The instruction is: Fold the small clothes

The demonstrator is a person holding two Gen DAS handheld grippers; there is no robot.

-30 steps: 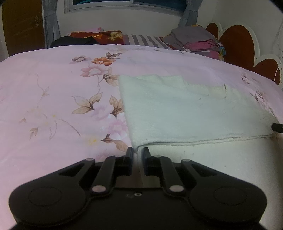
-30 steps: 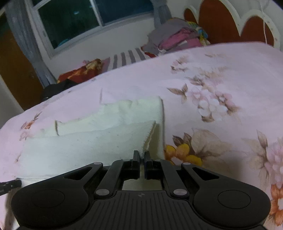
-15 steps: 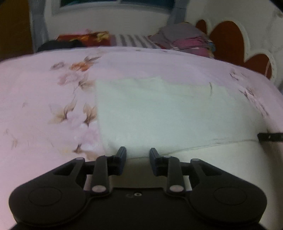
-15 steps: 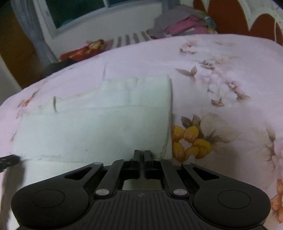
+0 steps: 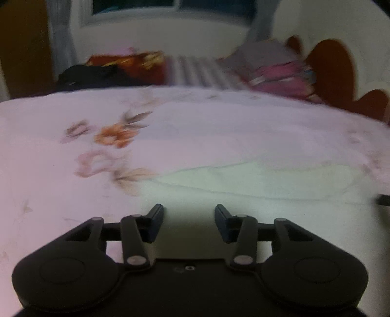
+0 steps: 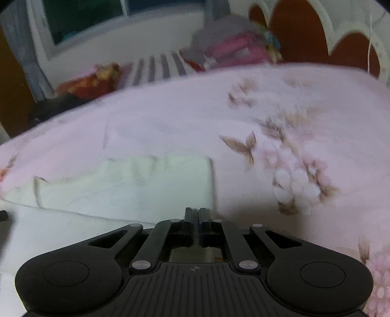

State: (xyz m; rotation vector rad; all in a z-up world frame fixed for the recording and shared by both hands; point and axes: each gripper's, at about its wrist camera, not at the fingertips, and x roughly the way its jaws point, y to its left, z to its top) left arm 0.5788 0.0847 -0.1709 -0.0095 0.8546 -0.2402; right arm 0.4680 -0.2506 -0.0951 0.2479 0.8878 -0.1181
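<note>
Left wrist view first. My left gripper [image 5: 189,219] has its fingers spread wide with nothing between them, hovering over the near part of the pale cloth [image 5: 256,185]. Cloth: folded, lying flat on the pink floral bedspread [image 5: 61,183], long axis running left to right across the view, its left edge just ahead of my left finger. Open bedspread lies to the left and beyond, up to the far edge of the bed, where a clothes pile [image 5: 275,68] sits beside the headboard [image 5: 334,70]. The picture is blurred.

Right wrist view next. My right gripper [image 6: 195,217] has its fingers pressed together at the cloth's [image 6: 136,185] near right corner; whether fabric is pinched between them I cannot tell. Cloth: long axis again left to right, right edge straight and running away from me, far edge rumpled. Bare bedspread [image 6: 280,117] spreads to the right and beyond, toward the window [image 6: 92,19].
</note>
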